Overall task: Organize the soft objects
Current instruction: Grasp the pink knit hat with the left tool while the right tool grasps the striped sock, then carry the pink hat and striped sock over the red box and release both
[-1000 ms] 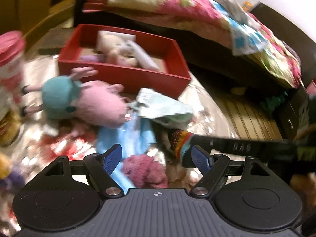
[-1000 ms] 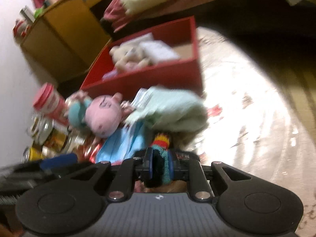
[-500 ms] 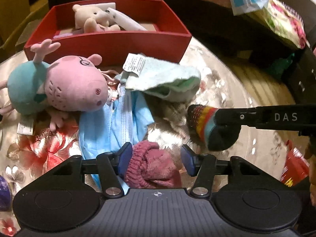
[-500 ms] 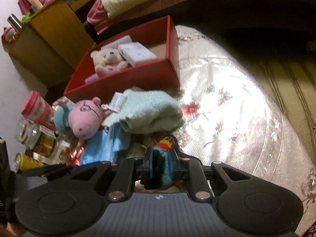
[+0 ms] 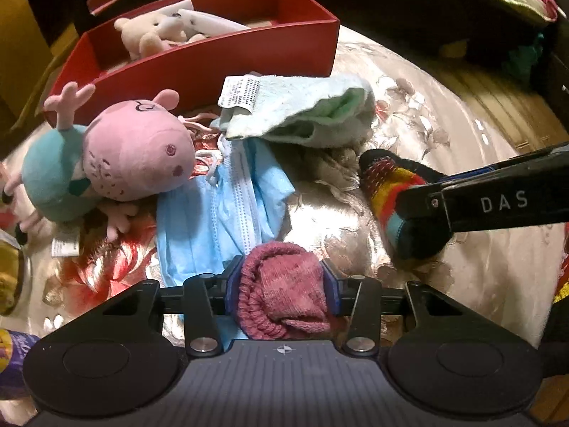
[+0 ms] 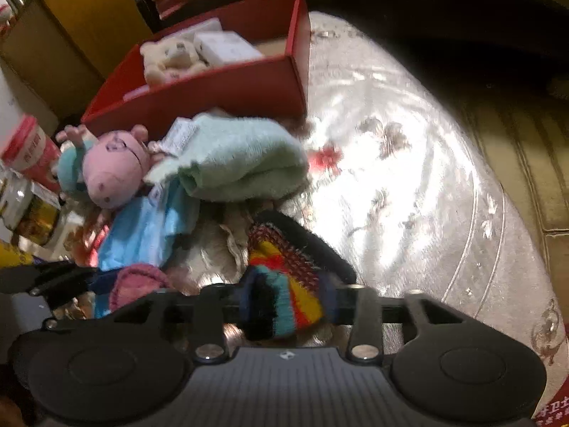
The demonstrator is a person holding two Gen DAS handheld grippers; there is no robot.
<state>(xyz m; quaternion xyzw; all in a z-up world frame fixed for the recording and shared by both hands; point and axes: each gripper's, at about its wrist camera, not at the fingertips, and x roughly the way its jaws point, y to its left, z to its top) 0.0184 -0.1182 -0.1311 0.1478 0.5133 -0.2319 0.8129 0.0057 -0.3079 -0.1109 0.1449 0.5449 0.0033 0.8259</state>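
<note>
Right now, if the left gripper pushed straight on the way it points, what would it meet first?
The left gripper, shut on the pink sock, would likely meet the blue masks right ahead, then the green towel. Depth is uncertain through the fisheye.

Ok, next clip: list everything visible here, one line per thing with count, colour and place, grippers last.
red box: 1, red, far side of the table
teddy bear: 1, cream, inside the box
white packets: at least 2, white, in the box beside the bear
pig plush: 1, pink with teal body, in front of the box
towel: 1, pale green, tagged, right of the plush
face masks: exact number unclear, light blue, under the towel edge
tablecloth: 1, shiny floral
jars and cans: several, table's left edge
pink sock: 1, in left gripper
striped sock: 1, multicolour, in right gripper
</note>
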